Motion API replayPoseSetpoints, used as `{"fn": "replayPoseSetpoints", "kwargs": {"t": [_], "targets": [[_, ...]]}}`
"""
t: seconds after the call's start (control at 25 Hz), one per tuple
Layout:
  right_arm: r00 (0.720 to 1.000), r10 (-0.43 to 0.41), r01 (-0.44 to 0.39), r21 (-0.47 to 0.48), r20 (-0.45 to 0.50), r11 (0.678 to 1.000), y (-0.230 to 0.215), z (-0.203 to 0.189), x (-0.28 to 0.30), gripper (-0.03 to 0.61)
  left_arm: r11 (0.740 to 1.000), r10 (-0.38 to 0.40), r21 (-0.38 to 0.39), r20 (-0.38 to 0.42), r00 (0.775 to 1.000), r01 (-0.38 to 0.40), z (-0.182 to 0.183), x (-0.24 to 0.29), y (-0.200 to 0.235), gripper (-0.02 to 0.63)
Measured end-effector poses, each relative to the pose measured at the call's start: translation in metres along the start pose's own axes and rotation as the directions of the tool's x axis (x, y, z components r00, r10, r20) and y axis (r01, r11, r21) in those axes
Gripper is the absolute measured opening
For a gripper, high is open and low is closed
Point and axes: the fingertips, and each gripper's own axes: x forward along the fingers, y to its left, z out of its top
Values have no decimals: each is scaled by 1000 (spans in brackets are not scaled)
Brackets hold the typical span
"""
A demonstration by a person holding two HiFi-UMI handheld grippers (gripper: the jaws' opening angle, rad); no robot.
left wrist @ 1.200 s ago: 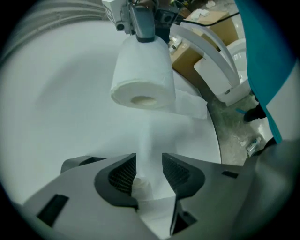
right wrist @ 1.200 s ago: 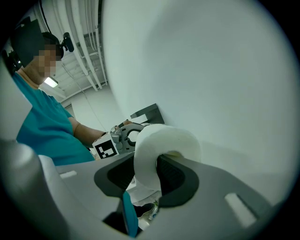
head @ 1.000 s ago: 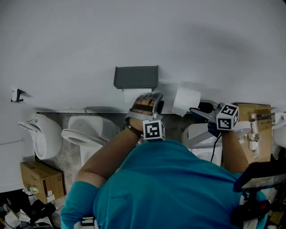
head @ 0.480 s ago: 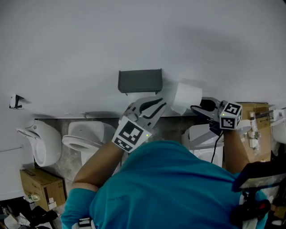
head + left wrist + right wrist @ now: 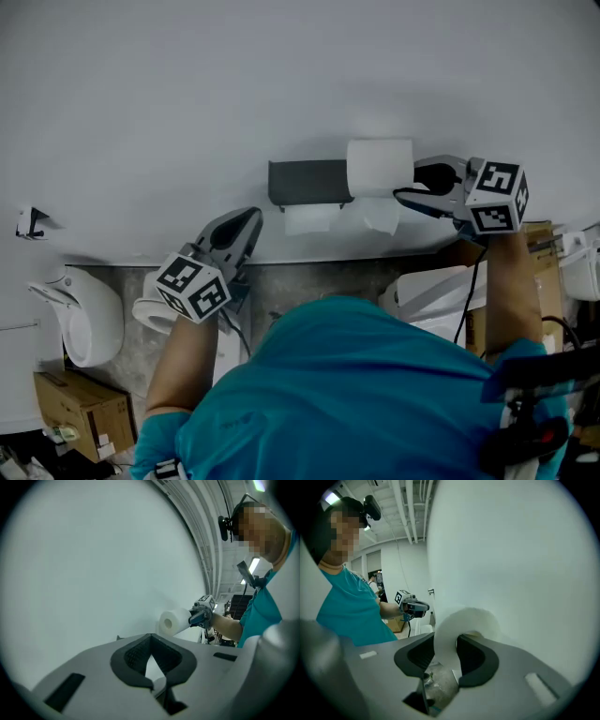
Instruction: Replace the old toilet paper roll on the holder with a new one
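Upper centre: roll [image 5: 380,167] pinched by its wall in right gripper [image 5: 407,185], just right of holder [image 5: 307,181]. Lower left: left gripper [image 5: 249,221] just closed, empty, well apart from roll.

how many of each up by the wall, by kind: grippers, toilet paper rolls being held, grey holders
grippers: 2, the left gripper and the right gripper
toilet paper roll: 1, clamped in the right gripper
grey holder: 1
total: 4
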Motion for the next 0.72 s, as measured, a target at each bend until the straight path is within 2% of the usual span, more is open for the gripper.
{"fn": "replayPoseSetpoints", "kwargs": {"t": [0.16, 0.28, 0.36, 0.52, 0.6, 0.72], "targets": [[984, -31, 19, -70, -178, 997, -2, 27, 27, 138, 999, 25, -20, 8, 1000, -25, 1, -20, 20, 9], [950, -35, -4, -124, -311, 992, -1, 40, 50, 138, 999, 28, -22, 7, 1000, -28, 0, -29, 28, 9], [914, -51, -21, -174, -402, 985, 0, 43, 67, 138, 999, 26, -23, 4, 1000, -25, -1, -33, 32, 9], [825, -65, -76, -225, -561, 971, 3, 38, 98, 140, 1000, 20, -22, 0, 1000, -20, -3, -38, 37, 9], [787, -81, -96, -251, -612, 963, 4, 37, 110, 140, 1000, 15, -22, -3, 1000, -15, -4, -39, 39, 9], [750, -138, -100, -317, -647, 943, 3, 44, 124, 143, 1000, 6, -23, -10, 1000, -6, -4, -38, 41, 9]]}}
